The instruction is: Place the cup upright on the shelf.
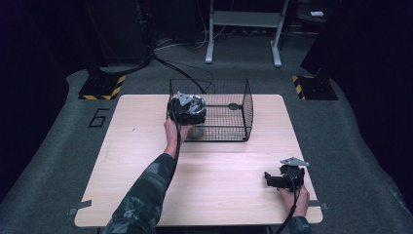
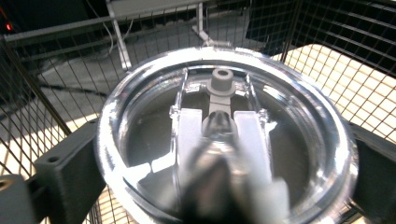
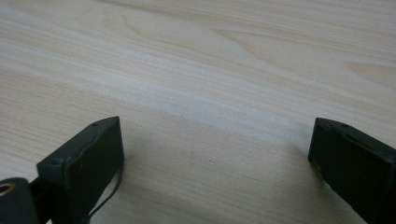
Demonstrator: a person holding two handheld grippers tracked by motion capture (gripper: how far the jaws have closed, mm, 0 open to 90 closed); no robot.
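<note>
Clear plastic lid (image 2: 224, 135) sits pinched in the left gripper (image 1: 187, 109) at the wire basket (image 1: 243, 109), seemingly not yet released, while the right gripper (image 3: 215, 154) rests spread on the table (image 1: 219, 180).

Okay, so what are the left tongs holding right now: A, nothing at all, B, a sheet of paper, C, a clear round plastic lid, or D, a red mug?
C: in the left gripper view the left tongs are closed on either side of a clear round lid, with the wire basket around it.
</note>
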